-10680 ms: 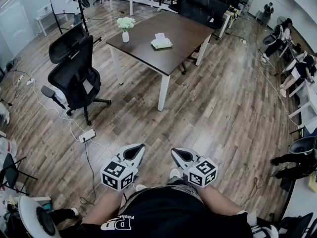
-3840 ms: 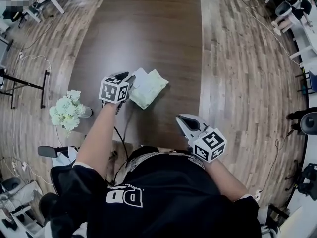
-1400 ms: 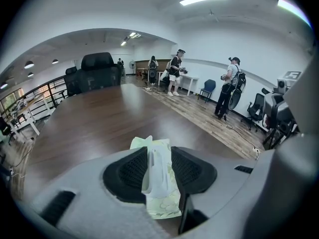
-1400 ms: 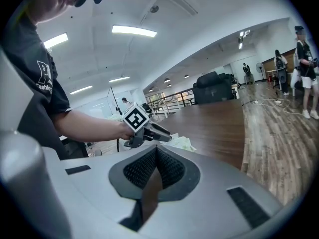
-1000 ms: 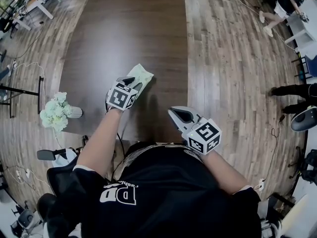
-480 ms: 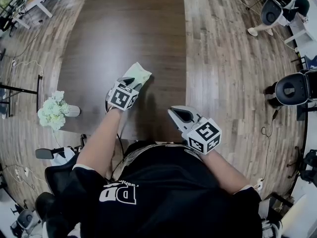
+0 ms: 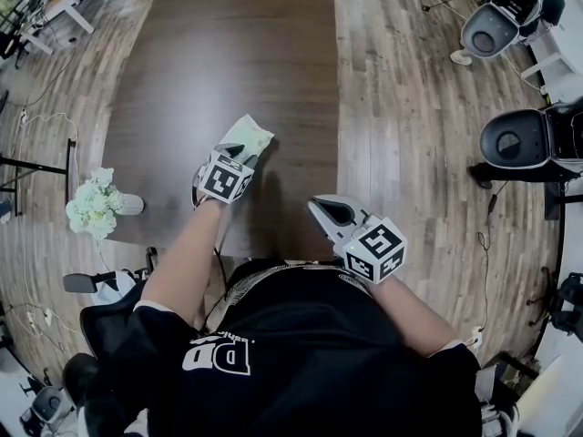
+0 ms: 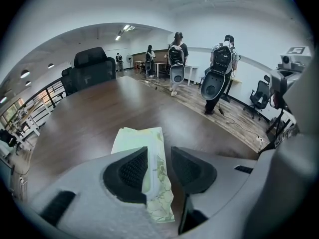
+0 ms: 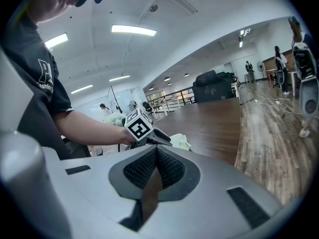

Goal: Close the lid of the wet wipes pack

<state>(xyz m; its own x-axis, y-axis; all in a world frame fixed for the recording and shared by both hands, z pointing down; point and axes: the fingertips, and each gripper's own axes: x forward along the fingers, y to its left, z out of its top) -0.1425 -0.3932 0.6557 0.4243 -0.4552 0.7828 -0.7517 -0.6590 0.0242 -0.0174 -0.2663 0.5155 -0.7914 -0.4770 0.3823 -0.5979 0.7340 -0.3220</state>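
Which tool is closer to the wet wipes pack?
Left. The left tool is at the wet wipes pack, jaws apart around its edge. The right tool hangs back near the person's body, jaws together.

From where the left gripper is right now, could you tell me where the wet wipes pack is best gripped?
Probably its near short end, from above on the person's side. The wet wipes pack lies flat on the table, lengthwise away from the left gripper, whose open jaws stand over that end. It looks wider than their gap, so pinch the soft edge.
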